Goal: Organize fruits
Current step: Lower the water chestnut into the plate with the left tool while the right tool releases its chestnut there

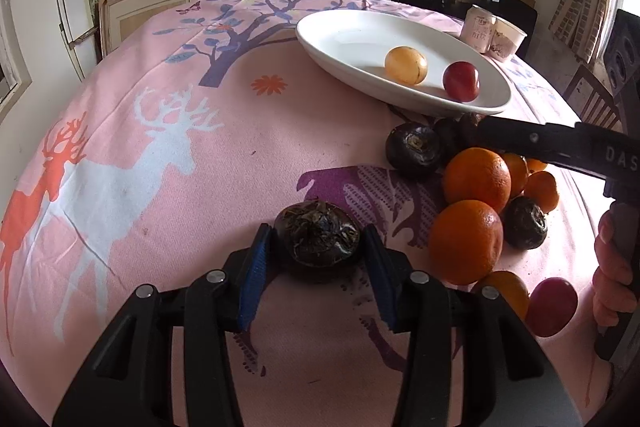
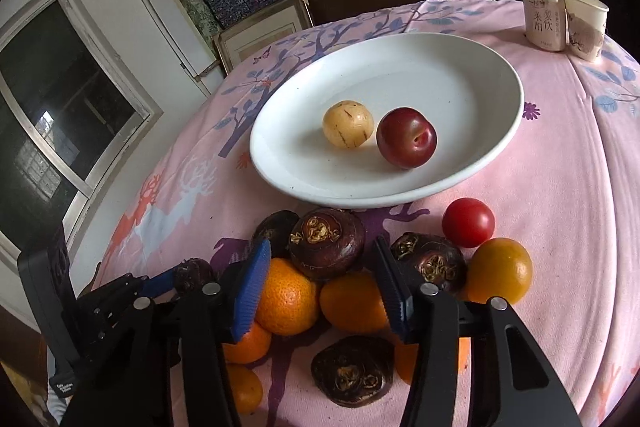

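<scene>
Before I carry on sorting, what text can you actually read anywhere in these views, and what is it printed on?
"DAS": on the right hand-held gripper, cut off by the frame edge.
"泉饮" and "来阳": large characters on the can.
Smaller print on the can: too small to read.
Paper cup: a picture only, no words legible.

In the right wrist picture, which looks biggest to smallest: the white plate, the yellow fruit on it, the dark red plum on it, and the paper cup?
1. White plate
2. Dark red plum
3. Yellow fruit, slightly smaller

Paper cup: farther away, so unsure.
</scene>
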The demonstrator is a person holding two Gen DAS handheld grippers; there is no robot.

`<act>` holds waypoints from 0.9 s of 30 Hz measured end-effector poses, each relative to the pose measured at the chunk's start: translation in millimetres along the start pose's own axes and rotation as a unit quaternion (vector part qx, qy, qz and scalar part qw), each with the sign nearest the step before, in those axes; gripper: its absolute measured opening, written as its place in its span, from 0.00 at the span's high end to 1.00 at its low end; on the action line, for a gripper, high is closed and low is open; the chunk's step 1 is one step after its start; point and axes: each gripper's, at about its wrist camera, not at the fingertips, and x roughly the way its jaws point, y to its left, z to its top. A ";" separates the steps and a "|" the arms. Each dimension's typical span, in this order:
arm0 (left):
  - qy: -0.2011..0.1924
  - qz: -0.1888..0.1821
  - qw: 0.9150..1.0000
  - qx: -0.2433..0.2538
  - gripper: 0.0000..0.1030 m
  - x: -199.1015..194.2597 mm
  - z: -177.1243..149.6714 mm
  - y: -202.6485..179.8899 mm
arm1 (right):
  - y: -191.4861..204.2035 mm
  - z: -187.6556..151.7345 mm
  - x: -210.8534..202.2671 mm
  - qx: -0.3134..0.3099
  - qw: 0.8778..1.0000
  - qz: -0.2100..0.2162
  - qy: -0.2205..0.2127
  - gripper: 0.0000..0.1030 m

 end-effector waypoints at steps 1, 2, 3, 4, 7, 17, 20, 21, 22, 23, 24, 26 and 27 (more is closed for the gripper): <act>0.000 -0.001 1.000 0.001 0.56 0.2 0.1 -0.2 | 0.8 0.5 2.0 -0.001 1.000 -0.004 0.001 0.56; 0.000 -0.003 1.000 0.001 0.56 0.4 0.2 -0.3 | 2.6 0.7 3.4 -0.005 1.000 -0.012 0.001 0.59; 0.001 -0.005 1.000 0.002 0.56 0.7 0.3 -0.3 | 4.7 0.2 4.9 -0.013 1.000 -0.017 0.000 0.60; 0.001 -0.007 1.000 0.003 0.56 0.9 0.4 -0.7 | 6.2 -1.0 5.0 -0.021 1.000 -0.020 -0.003 0.60; 0.001 -0.019 1.000 0.007 0.56 0.8 0.3 -2.9 | 7.9 -4.2 2.0 -0.035 0.999 -0.025 -0.010 0.61; -0.033 -0.056 0.998 0.009 0.56 -13.5 2.0 -9.3 | -22.3 -31.9 -64.7 -0.014 0.997 0.002 -0.073 0.61; -0.048 -0.056 0.997 0.010 0.56 -23.2 14.5 -13.9 | -39.2 -29.1 -80.3 0.005 0.996 -0.003 -0.091 0.61; -0.055 -0.052 0.997 0.015 0.56 -26.7 22.0 -16.8 | -43.0 -23.0 -83.8 0.008 0.995 -0.006 -0.096 0.61; -0.061 -0.048 0.997 0.019 0.56 -30.0 31.7 -20.3 | -46.5 -15.4 -87.1 0.012 0.995 -0.007 -0.101 0.61; -0.067 -0.045 0.997 0.022 0.56 -32.5 42.3 -23.4 | -49.5 -7.0 -90.0 0.016 0.994 -0.008 -0.107 0.61; -0.072 -0.043 0.996 0.024 0.56 -34.0 53.4 -26.6 | -51.9 1.0 -91.6 0.017 0.994 -0.010 -0.111 0.61; -0.082 -0.038 0.996 0.027 0.56 -31.7 76.2 -33.2 | -54.7 20.3 -89.9 0.017 0.993 -0.018 -0.116 0.61; -0.083 -0.036 0.995 0.028 0.56 -28.0 86.0 -36.5 | -55.4 28.1 -87.2 0.018 0.993 -0.020 -0.115 0.61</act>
